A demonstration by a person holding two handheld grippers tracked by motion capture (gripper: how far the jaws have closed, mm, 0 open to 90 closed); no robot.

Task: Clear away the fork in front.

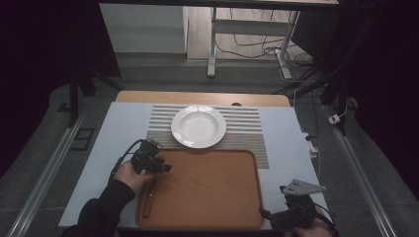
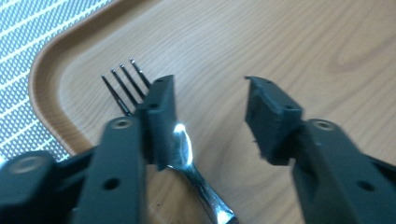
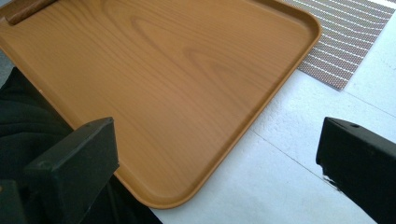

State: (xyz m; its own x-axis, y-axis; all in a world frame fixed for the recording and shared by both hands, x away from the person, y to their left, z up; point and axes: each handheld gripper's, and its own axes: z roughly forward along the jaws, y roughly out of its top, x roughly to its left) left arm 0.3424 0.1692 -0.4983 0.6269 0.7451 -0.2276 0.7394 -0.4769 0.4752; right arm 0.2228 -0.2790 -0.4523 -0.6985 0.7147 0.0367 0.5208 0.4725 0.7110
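A fork (image 2: 184, 149) with a metal head and a brown wooden handle (image 1: 148, 200) lies on the left side of the wooden tray (image 1: 212, 197). My left gripper (image 1: 157, 163) hovers low over the fork's head. In the left gripper view its jaws (image 2: 210, 93) stand apart. The fork's neck lies against the inner side of the left jaw, the tines poke out beyond it, and the pads do not press on it. My right gripper (image 1: 269, 216) is at the tray's near right corner. Its jaws (image 3: 219, 135) are wide open with nothing between them.
A white deep plate (image 1: 198, 126) rests on a striped placemat (image 1: 247, 123) behind the tray. The tray's raised rim (image 2: 44, 93) curves close to the fork's tines. A white cloth (image 1: 113, 148) covers the table. A dark sleeve (image 3: 18, 121) lies at the tray's near edge.
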